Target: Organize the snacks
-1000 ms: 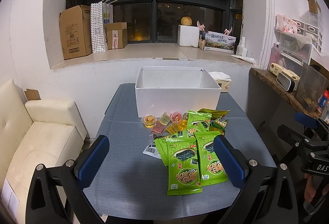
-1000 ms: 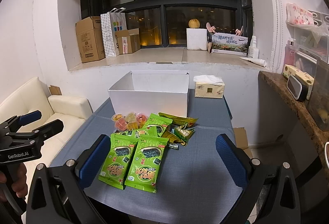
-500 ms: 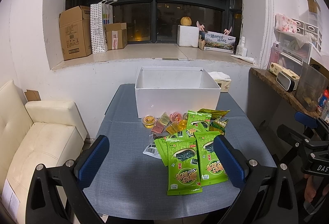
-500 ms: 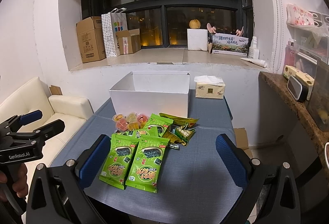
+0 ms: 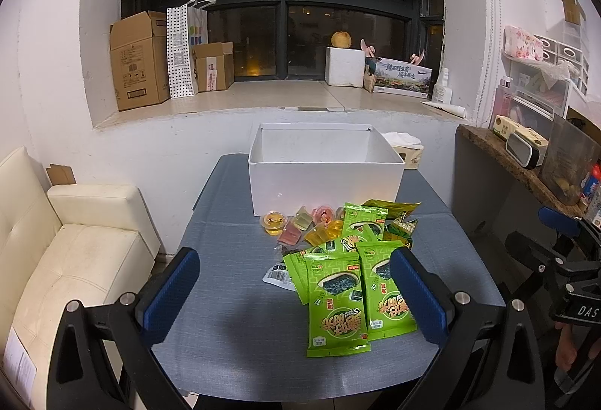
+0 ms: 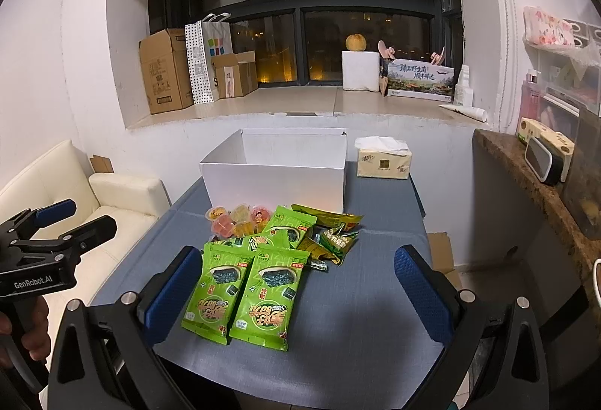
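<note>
A pile of snacks lies on the grey table [image 5: 233, 297]: green seaweed packs [image 5: 336, 301] [image 6: 240, 293], small jelly cups [image 5: 276, 221] [image 6: 240, 218] and dark green-gold wrapped snacks [image 5: 402, 226] [image 6: 334, 241]. An open white box [image 5: 325, 184] [image 6: 278, 180] stands behind them; no contents show inside it. My left gripper [image 5: 296, 297] is open and empty, held above the table's near edge. My right gripper [image 6: 300, 297] is open and empty, also near the front edge. Each gripper shows at the side of the other's view.
A tissue box [image 6: 383, 164] sits at the table's back right. A cream sofa [image 5: 67, 259] stands left of the table. A dark counter [image 6: 533, 184] with items runs along the right. Cardboard boxes [image 5: 139, 60] stand on the window sill.
The right gripper has drifted slightly forward toward the snacks. The left gripper has barely moved. Both stay open.
</note>
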Motion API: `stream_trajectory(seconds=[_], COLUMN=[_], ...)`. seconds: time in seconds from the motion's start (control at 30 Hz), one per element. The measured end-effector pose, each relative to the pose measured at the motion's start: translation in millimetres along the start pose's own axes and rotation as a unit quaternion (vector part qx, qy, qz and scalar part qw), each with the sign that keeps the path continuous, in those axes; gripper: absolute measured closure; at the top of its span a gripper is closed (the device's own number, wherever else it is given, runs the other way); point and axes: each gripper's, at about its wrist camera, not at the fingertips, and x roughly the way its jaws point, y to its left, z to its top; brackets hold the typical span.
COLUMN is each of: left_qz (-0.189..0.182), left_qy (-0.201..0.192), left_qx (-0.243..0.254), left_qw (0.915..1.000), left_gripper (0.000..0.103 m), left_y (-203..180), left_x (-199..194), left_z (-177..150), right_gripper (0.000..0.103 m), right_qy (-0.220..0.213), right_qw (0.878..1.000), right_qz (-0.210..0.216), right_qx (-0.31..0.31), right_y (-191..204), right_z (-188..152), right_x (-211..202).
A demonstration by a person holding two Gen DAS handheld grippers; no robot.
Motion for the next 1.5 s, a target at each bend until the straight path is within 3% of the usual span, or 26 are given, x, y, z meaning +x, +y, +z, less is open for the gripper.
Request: stream_trajectory(seconds=[0.27, 0.5, 0.73, 0.9, 1.03, 1.1, 1.17, 1.37, 1.5], left_qz=[-0.003, -0.013, -0.012, -0.006, -0.007, -0.01, -0.013, -0.02, -0.031], left_qy=[0.001, 0.015, 0.045, 0.058, 0.07, 0.076, 0.079, 0.091, 0.092], left_qx=[-0.004, -0.02, -0.02, -0.017, -0.023, -0.026, -0.025, -0.011, -0.01], left_qw=[1.0, 0.9996, 0.9987, 0.9981, 0.9972, 0.9968, 0.9964, 0.9956, 0.9952], left_gripper=[0.0, 0.0, 0.0, 0.0, 0.0, 0.0, 0.0, 0.0, 0.0], left_y=[3, 12, 19, 25, 29, 28, 26, 15, 6], left_x=[1, 7, 21, 27, 35, 40, 44, 55, 72], left_z=[-3, -19, -42, -55, -61, -63, -64, -67, -65], right_gripper=[0.0, 0.0, 0.0, 0.0, 0.007, 0.023, 0.032, 0.034, 0.034], right_qy=[0.02, 0.094, 0.181, 0.202, 0.212, 0.209, 0.206, 0.191, 0.156], right_qw=[1.0, 0.993, 0.983, 0.979, 0.976, 0.977, 0.977, 0.979, 0.984], right_qz=[0.005, 0.035, -0.005, -0.009, 0.01, 0.021, 0.028, 0.031, 0.03], right_qx=[0.005, 0.054, 0.031, 0.031, 0.047, 0.048, 0.05, 0.062, 0.079], right_y=[1, 1, 23, 33, 32, 31, 29, 18, -1], right_z=[-5, -24, -55, -68, -72, -71, -68, -59, -47], right_x=[17, 85, 168, 199, 203, 199, 197, 179, 150])
